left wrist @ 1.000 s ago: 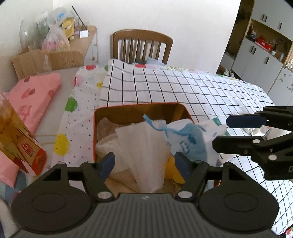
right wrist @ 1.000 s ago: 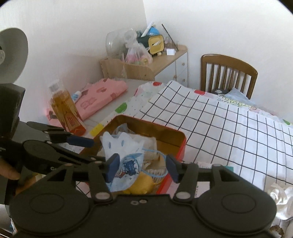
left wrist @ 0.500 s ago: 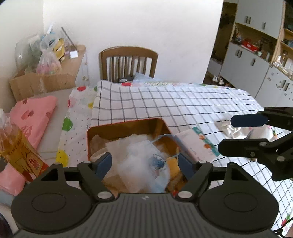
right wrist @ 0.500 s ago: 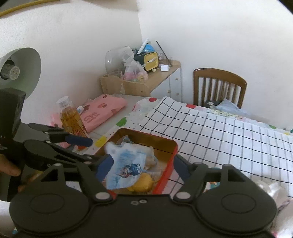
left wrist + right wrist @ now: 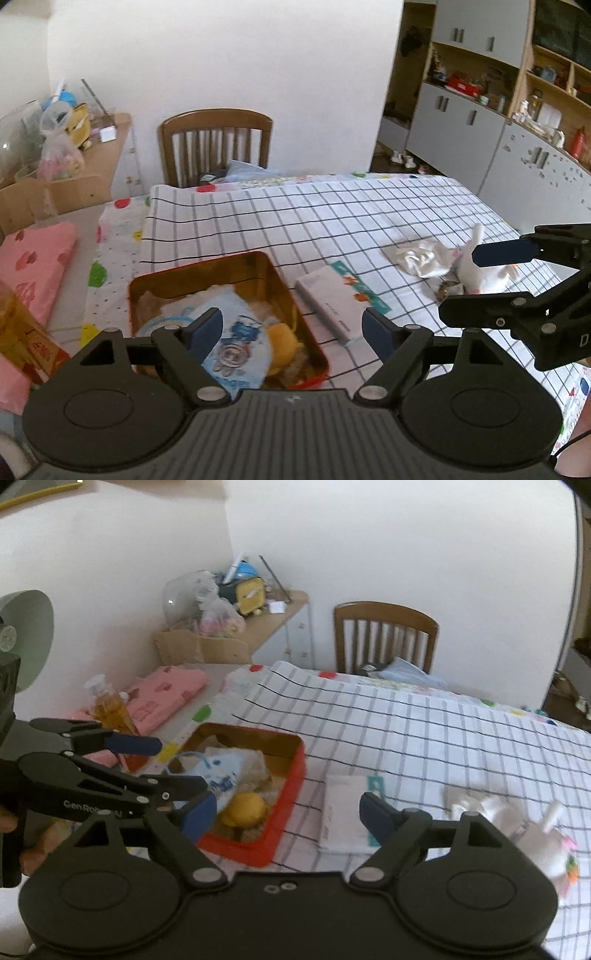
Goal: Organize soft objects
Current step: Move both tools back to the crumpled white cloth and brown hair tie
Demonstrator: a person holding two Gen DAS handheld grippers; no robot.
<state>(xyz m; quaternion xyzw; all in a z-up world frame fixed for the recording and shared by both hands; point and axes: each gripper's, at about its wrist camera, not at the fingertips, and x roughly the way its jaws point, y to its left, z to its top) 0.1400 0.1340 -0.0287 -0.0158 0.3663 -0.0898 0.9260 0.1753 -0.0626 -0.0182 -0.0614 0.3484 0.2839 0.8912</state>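
Observation:
A red tin box (image 5: 236, 264) (image 5: 291, 775) sits on the checked tablecloth. It holds a blue-and-white printed cloth (image 5: 236, 345) (image 5: 225, 771), a yellow soft toy (image 5: 282, 338) (image 5: 245, 808) and pale fabric. A white plush toy (image 5: 476, 266) (image 5: 543, 843) and a crumpled silvery cloth (image 5: 421, 258) lie to the right. My left gripper (image 5: 293, 330) is open and empty above the box's near edge. My right gripper (image 5: 288, 814) is open and empty, raised between the box and the plush.
A flat white packet (image 5: 332, 302) (image 5: 345, 812) lies just right of the box. A bottle of amber liquid (image 5: 110, 707) and a pink folded cloth (image 5: 33, 258) are to the left. A wooden chair (image 5: 216, 146) stands at the table's far side.
Both grippers have risen and pulled back from the box. The white fabric and blue cloth that stood up between the fingers now lie inside the box. The view has swung right.

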